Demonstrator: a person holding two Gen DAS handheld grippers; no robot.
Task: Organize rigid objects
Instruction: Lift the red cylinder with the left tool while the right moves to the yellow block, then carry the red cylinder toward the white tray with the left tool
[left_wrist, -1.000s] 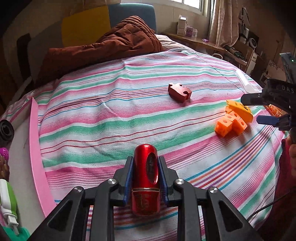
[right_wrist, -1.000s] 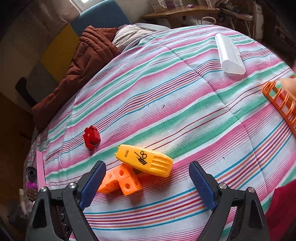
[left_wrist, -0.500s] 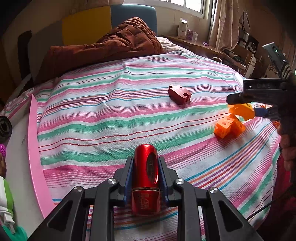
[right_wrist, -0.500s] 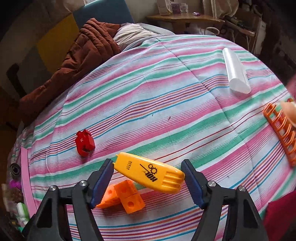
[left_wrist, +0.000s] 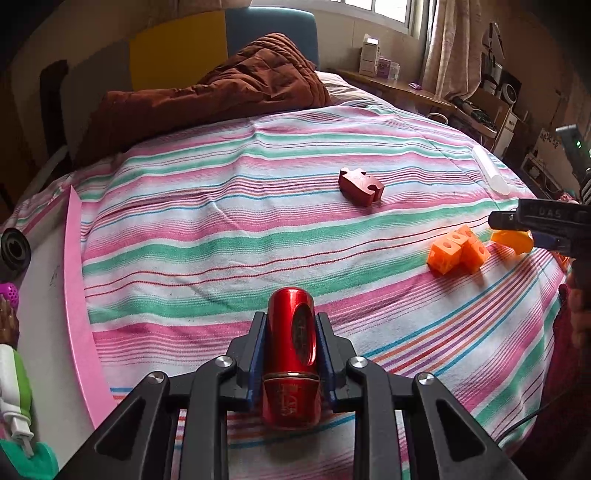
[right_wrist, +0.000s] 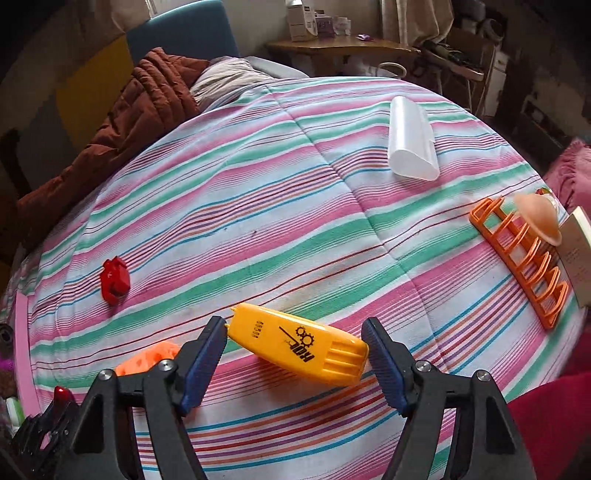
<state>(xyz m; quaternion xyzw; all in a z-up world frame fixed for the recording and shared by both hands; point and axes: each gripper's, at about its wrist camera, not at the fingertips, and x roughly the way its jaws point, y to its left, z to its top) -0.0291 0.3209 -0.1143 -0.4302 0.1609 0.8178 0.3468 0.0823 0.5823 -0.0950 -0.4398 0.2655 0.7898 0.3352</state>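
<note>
My left gripper (left_wrist: 291, 343) is shut on a red metal cylinder (left_wrist: 291, 354) and holds it above the striped bedspread (left_wrist: 221, 229). My right gripper (right_wrist: 295, 350) is closed on a yellow plastic comb piece (right_wrist: 299, 345), its blue pads touching both ends; the piece looks lifted off the cloth. In the left wrist view the right gripper (left_wrist: 517, 230) is at the far right with the yellow piece (left_wrist: 513, 240) in it. Orange cubes (left_wrist: 458, 251) lie beside it, and also show in the right wrist view (right_wrist: 147, 360). A red puzzle piece (left_wrist: 360, 184) lies further back; it also shows in the right wrist view (right_wrist: 115, 280).
A white plastic cover (right_wrist: 412, 138) lies at the far right of the bed. An orange rack (right_wrist: 521, 254) with a dome-shaped object (right_wrist: 539, 218) sits at the right edge. A brown quilt (left_wrist: 207, 99) is at the head. A pink board (left_wrist: 79, 295) and toys (left_wrist: 11, 369) are on the left.
My right gripper has closed from wide open onto the yellow piece and lifted it off the orange cubes. My left gripper has kept the red cylinder and barely moved.
</note>
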